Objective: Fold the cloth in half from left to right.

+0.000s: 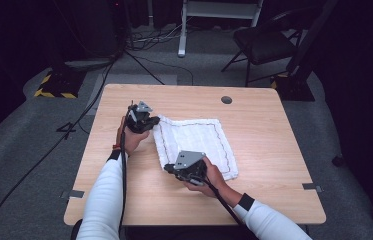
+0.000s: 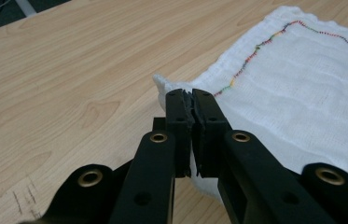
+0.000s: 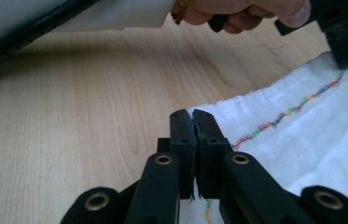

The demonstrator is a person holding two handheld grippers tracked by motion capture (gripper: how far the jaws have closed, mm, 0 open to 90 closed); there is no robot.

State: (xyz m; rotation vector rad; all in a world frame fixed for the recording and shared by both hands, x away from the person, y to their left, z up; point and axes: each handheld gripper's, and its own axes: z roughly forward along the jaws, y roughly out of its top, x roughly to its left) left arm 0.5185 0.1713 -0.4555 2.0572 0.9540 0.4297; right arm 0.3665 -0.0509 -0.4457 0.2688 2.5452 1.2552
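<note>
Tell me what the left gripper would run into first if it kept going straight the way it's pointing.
The left gripper, jaws shut at a corner of the white cloth, points out over that cloth. Straight on it would likely meet only more cloth lying on the table, though depth is hard to judge.

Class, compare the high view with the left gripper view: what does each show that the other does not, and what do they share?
High view alone: the whole table, a folding chair behind it, floor cables, both forearms, and the right gripper at the cloth's near left corner. Left gripper view alone: the multicoloured stitching and the left gripper shut on the cloth's corner, close up. Shared: the white cloth on the wooden tabletop.
</note>
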